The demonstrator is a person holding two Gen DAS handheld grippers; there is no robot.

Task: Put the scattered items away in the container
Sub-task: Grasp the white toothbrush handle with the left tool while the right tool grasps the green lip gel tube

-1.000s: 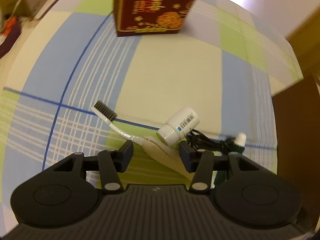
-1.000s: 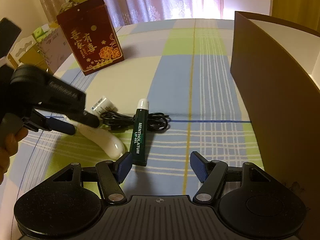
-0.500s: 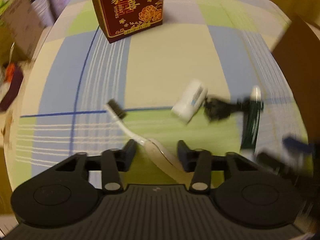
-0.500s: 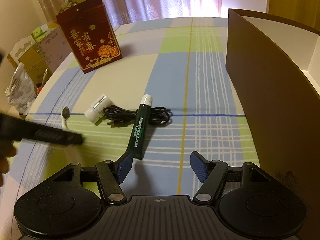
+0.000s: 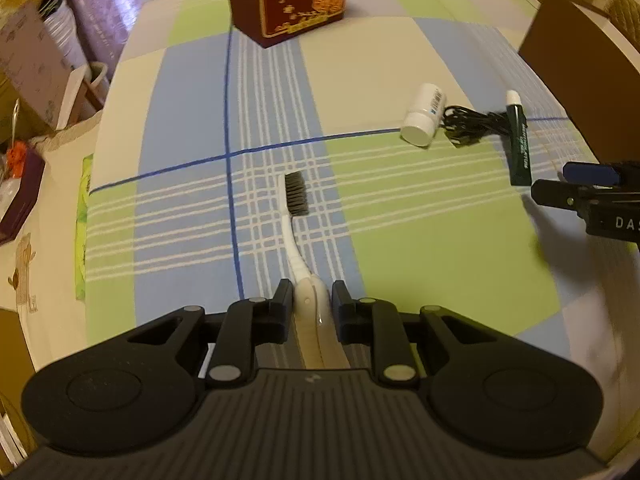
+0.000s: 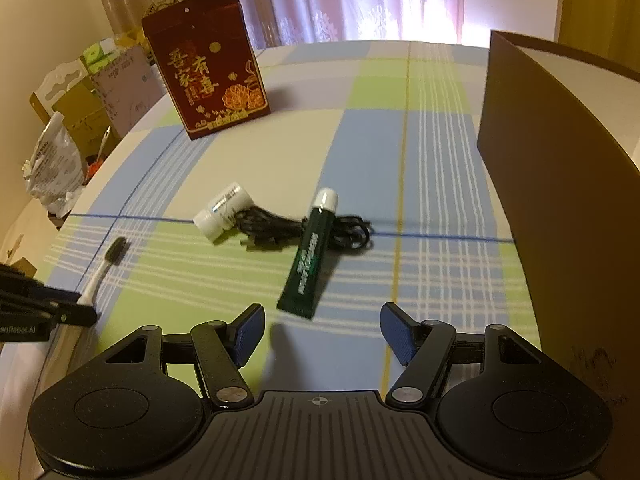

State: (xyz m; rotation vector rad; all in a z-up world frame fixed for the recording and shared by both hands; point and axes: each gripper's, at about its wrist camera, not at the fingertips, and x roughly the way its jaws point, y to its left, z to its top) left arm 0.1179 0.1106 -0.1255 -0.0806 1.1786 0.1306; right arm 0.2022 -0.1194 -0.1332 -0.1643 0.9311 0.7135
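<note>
Now the left claw (image 5: 308,303), clamped on the toothbrush (image 5: 295,216) handle, should carry it level to the brown container (image 6: 560,184); the right claw (image 6: 322,334) gapes empty just short of the green tube (image 6: 310,258).

I lose the toothbrush (image 5: 295,216) handle's rear behind my left gripper (image 5: 308,300). Ahead of my right gripper (image 6: 322,330), the tube (image 6: 310,256) lettering is too blurred to read, and the box (image 6: 560,184) on its right runs off-frame.

Red box (image 6: 206,62) — gold characters 吾家有喜; tool (image 5: 592,196) — "DAS".
</note>
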